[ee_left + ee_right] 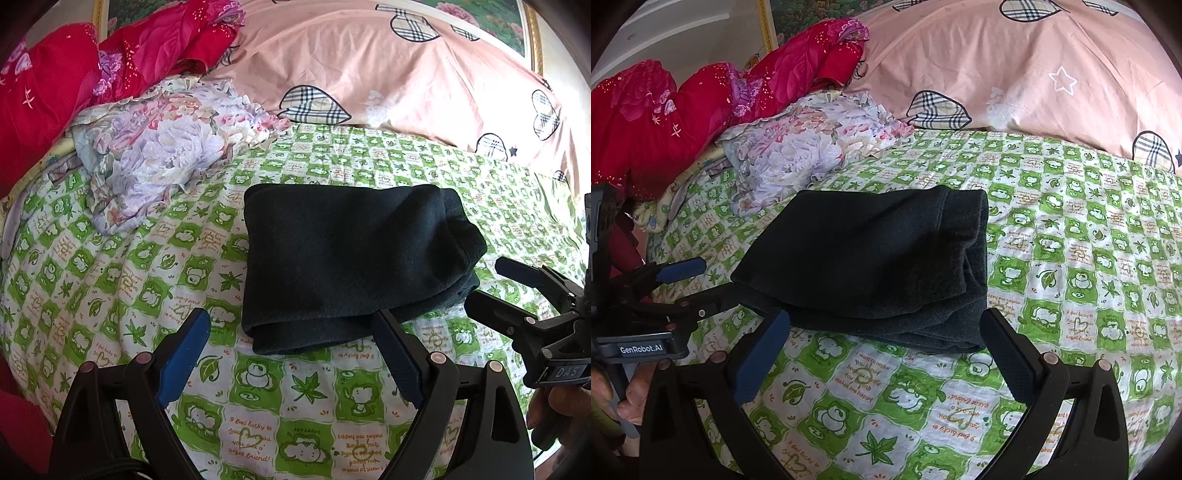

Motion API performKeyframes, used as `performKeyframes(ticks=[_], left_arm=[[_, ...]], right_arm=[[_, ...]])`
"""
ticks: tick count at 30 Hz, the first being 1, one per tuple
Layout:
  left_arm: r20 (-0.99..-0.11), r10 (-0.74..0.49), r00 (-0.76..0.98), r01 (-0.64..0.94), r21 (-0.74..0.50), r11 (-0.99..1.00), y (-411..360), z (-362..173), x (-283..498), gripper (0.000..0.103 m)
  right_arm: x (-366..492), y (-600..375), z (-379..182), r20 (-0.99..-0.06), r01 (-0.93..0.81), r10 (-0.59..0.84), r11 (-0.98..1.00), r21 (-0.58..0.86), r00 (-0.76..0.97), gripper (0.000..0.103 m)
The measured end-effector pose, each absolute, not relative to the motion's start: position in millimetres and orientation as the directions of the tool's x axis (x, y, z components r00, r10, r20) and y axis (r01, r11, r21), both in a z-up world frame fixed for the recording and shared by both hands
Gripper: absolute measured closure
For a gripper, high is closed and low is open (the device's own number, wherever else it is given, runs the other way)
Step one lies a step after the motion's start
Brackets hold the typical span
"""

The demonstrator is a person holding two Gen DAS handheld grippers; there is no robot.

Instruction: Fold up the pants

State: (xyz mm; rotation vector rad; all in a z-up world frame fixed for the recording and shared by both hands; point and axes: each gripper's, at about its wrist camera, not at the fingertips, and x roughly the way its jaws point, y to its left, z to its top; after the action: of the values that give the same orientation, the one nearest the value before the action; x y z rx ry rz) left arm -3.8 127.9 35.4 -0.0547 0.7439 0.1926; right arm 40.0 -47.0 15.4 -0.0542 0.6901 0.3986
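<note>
The dark green pants [351, 258] lie folded into a thick rectangle on the green-and-white patterned bed sheet [147, 280]; they also show in the right wrist view [871, 258]. My left gripper [291, 325] is open and empty, its fingertips at the pants' near edge. My right gripper [886, 325] is open and empty, its fingertips straddling the near edge of the folded pants. The right gripper [487, 284] shows at the pants' right side in the left wrist view. The left gripper [705, 284] shows at their left side in the right wrist view.
A crumpled floral cloth [159, 158] lies at the back left of the pants. Red bedding [74, 74] is piled behind it. A pink quilt with plaid hearts [388, 74] runs along the back. A framed picture [495, 18] hangs on the wall.
</note>
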Motion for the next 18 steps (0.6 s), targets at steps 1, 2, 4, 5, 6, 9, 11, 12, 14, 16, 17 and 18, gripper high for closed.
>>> performKeyframes(ticks=[1, 2, 4, 5, 6, 9, 11, 12, 14, 16, 17, 18], left_arm=[[-0.679, 0.155, 0.718, -0.194, 0.019, 0.981, 128, 36, -3, 0.013], [-0.682, 0.15, 0.716, -0.193, 0.013, 0.981, 128, 36, -2, 0.013], [-0.683, 0.15, 0.715, -0.195, 0.011, 0.981, 129, 37, 0, 0.013], [-0.68, 0.152, 0.717, -0.195, 0.013, 0.981, 129, 39, 0, 0.013], [-0.677, 0.156, 0.719, -0.198, 0.016, 0.98, 128, 40, 1, 0.013], [-0.668, 0.171, 0.724, -0.203, 0.03, 0.979, 128, 44, 4, 0.013], [-0.668, 0.176, 0.723, -0.205, 0.037, 0.978, 127, 44, 6, 0.013], [-0.67, 0.178, 0.721, -0.206, 0.039, 0.978, 126, 43, 6, 0.013], [-0.672, 0.179, 0.719, -0.205, 0.04, 0.978, 125, 42, 7, 0.014], [-0.668, 0.185, 0.721, -0.206, 0.048, 0.977, 124, 42, 8, 0.014], [-0.669, 0.185, 0.72, -0.205, 0.049, 0.977, 124, 42, 8, 0.014], [-0.67, 0.183, 0.72, -0.205, 0.048, 0.978, 123, 42, 8, 0.014]], right_arm=[[40, -48, 16, -0.629, -0.375, 0.34, 0.923, 0.083, 0.699, 0.001], [41, -48, 16, -0.629, -0.375, 0.342, 0.923, 0.085, 0.699, 0.001], [42, -48, 17, -0.628, -0.377, 0.344, 0.922, 0.086, 0.698, 0.001], [42, -48, 17, -0.628, -0.377, 0.343, 0.922, 0.085, 0.699, 0.001], [42, -48, 17, -0.627, -0.377, 0.343, 0.922, 0.084, 0.699, 0.001], [41, -48, 18, -0.623, -0.375, 0.346, 0.923, 0.089, 0.701, 0.001], [42, -49, 19, -0.621, -0.375, 0.347, 0.922, 0.091, 0.702, 0.001], [42, -50, 18, -0.623, -0.375, 0.347, 0.923, 0.091, 0.702, 0.001], [42, -50, 19, -0.622, -0.377, 0.348, 0.922, 0.091, 0.702, 0.001], [42, -50, 19, -0.622, -0.376, 0.348, 0.922, 0.091, 0.702, 0.001], [42, -51, 19, -0.62, -0.375, 0.348, 0.922, 0.093, 0.703, 0.001], [42, -51, 20, -0.619, -0.374, 0.349, 0.923, 0.095, 0.704, 0.001]])
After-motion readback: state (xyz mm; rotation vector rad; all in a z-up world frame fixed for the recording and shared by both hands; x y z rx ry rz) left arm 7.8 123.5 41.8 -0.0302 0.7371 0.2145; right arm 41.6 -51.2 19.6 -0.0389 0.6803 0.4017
